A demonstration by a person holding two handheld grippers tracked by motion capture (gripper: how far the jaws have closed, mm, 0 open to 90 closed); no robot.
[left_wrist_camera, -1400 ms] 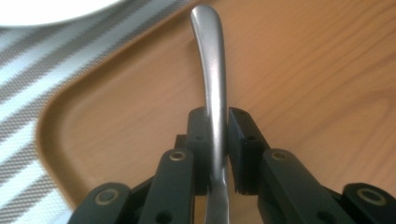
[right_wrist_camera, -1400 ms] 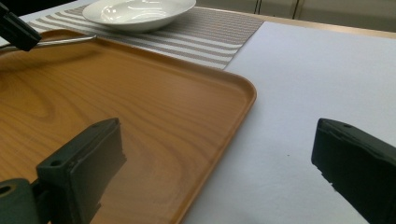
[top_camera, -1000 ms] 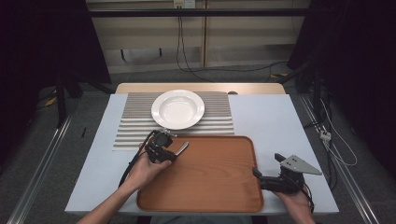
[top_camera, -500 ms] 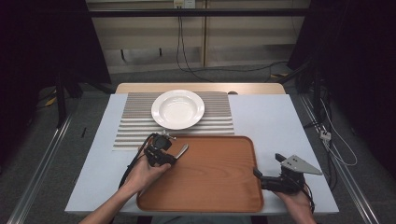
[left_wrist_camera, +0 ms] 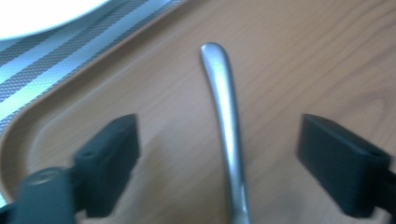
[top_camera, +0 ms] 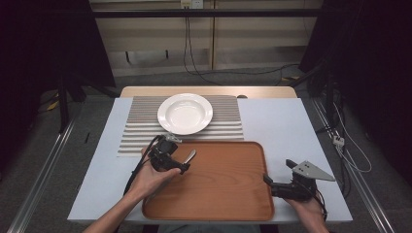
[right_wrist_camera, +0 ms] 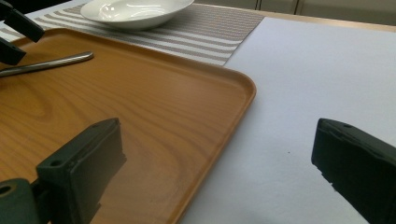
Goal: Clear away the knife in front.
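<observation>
your right gripper (top_camera: 270, 183) rests at the tray's (top_camera: 214, 204) near right edge, jaws wide and holding nothing, one over the wood and one over the white table (top_camera: 286, 126). your left gripper (top_camera: 180, 168) sits over the tray's far left corner; its jaws have just been opening and now stand wide on either side of the metal utensil handle (left_wrist_camera: 225, 121), with neither pad touching it. the handle lies flat on the wood between them, its rounded end pointing toward the tray's far edge; its working end is hidden under the gripper, so you cannot tell spoon from fork. this reads as the release step: the utensil is set down inside the tray near its far left corner and you have let go. the next move likely calls for lifting the left gripper straight up and back, keeping the pads off the handle so it does not roll or skid. beyond the tray's far edge the white plate (top_camera: 185, 113) sits on the striped placemat (top_camera: 141, 131), untouched.
</observation>
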